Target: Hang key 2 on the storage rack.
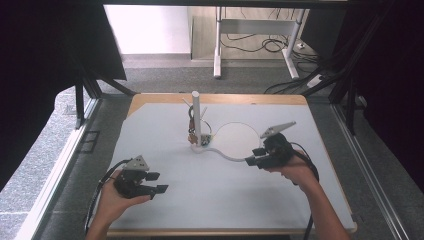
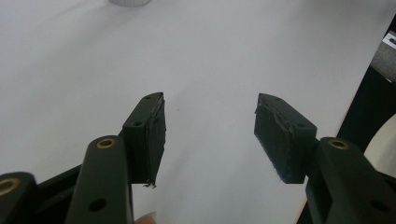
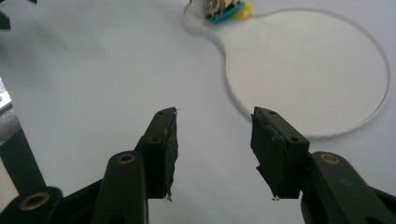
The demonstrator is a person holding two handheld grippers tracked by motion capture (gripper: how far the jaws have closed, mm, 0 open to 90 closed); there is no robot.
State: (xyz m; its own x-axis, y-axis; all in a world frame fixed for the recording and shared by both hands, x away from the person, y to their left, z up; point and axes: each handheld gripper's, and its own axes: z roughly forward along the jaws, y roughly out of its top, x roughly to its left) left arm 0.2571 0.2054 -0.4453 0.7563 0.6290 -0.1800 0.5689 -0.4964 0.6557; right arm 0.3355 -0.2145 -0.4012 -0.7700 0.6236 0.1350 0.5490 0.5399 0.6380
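- Right claw [image 1: 251, 158] stood released, nothing between its jaws, just beside the near edge of the white ring [image 3: 327, 133].
- Stand [image 1: 196, 117] lay beyond, up-left; my right hand [image 1: 295, 170] was nearer.

The high view is evenly lit from above, and the white surface [image 1: 220, 175] is bright but not glaring. Both sides of this view are very dark, almost black, and the whole picture is a little soft. Each hand-held gripper throws only a faint shadow on the surface. In the left gripper view the near black parts are quite sharp, while the far edge is blurred. In the right gripper view the white ring [image 3: 327, 70] and the colored pieces [image 3: 226, 9] at the top are out of focus, with a pale bluish tint.
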